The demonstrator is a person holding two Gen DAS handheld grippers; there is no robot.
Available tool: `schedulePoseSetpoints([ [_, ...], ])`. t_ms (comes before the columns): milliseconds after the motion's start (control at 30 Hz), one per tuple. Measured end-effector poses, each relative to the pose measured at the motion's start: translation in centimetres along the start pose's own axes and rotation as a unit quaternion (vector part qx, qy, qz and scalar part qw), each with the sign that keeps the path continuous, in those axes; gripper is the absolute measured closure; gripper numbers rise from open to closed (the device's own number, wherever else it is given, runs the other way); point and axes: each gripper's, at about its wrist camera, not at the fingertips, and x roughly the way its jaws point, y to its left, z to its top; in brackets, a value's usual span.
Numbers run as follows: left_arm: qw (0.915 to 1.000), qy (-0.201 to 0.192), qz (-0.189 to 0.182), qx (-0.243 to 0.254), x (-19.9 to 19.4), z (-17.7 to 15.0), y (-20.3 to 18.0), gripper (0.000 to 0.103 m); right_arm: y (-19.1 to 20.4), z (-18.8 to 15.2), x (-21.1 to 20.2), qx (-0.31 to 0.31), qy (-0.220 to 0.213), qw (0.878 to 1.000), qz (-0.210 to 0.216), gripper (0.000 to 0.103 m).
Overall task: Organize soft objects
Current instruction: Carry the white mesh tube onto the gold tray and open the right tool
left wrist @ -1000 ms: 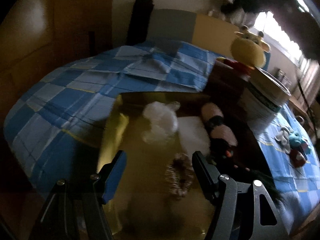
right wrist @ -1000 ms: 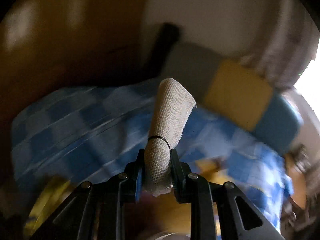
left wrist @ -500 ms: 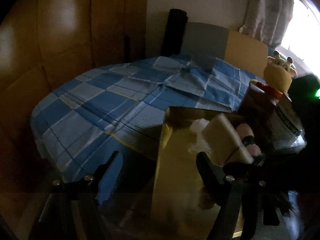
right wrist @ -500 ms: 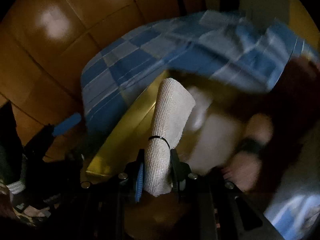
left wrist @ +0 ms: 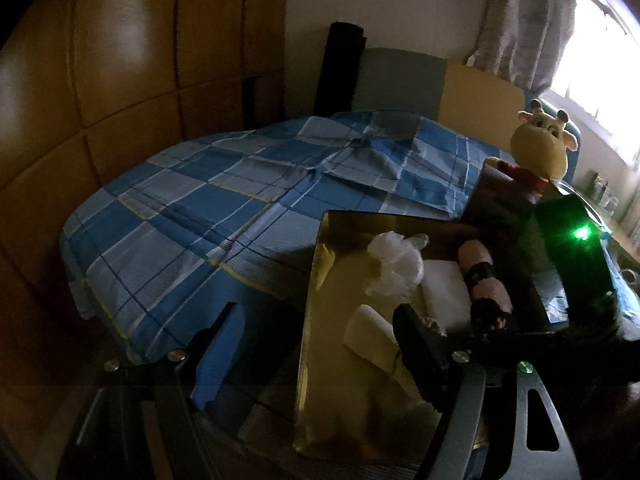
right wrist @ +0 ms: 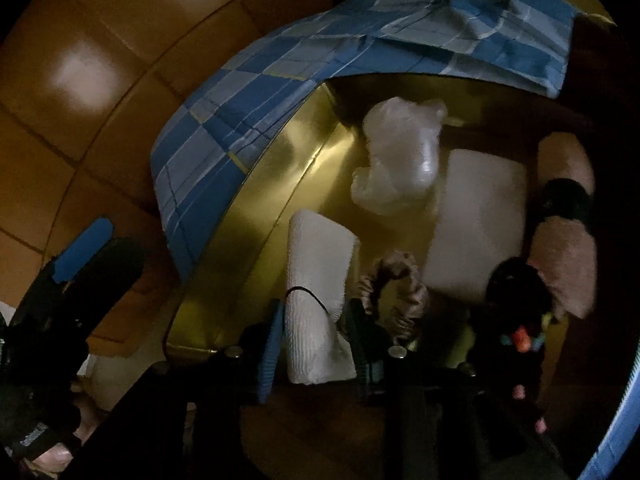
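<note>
Since the earlier frame the right gripper (right wrist: 316, 340) had swung down from above the bed into the gold box (right wrist: 256, 208), carrying the rolled white cloth (right wrist: 316, 284), which now lay low between jaws that were opening around it. The left gripper (left wrist: 316, 344) hung wide and empty beside the box. A white plastic bag (right wrist: 400, 160), a white pad (right wrist: 476, 216), a pink plush (right wrist: 568, 268) and a scrunchie (right wrist: 396, 292) already lay inside, while the yellow giraffe toy (left wrist: 540, 148) remained outside; no writing was legible.
</note>
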Motion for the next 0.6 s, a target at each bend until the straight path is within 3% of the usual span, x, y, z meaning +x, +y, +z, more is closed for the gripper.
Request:
schedulePoseSetpoints([
  [167,1.0000,-0.002,-0.007,0.005,-0.3,0.0,-0.6,0.026,-0.6,-0.6,-2.3,0.010,-0.031,0.999,-0.005,0.068],
  [600,0.9990,0.002,-0.026,0.036,-0.6,-0.5,-3.1,0.026,-2.6,-2.9,-7.2,0.025,-0.096,0.993,-0.066,0.068],
])
